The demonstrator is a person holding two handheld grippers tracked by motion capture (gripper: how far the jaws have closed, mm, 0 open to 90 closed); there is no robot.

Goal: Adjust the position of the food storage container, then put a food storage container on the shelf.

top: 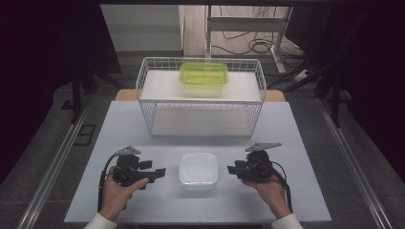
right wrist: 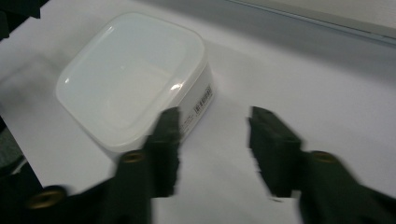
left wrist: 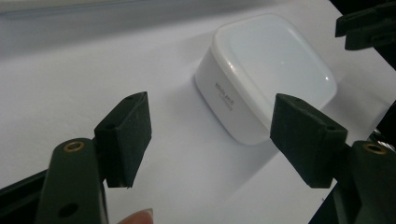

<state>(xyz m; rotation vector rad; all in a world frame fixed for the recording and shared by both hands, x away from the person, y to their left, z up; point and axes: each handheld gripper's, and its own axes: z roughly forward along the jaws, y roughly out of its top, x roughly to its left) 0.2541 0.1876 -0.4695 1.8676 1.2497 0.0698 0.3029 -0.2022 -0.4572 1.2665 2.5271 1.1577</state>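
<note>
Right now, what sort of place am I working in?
Probably a lab or test room: a white table holding a wire rack, a metal frame behind it, and loose cables on the floor.

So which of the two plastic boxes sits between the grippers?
The white box, on the table between the left gripper and right gripper. The green box sits farther back, on top of the wire rack.

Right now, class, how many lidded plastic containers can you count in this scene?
2. The white container sits on the table between the two claws; the green container rests on top of the wire rack behind it. None seems hidden.
</note>
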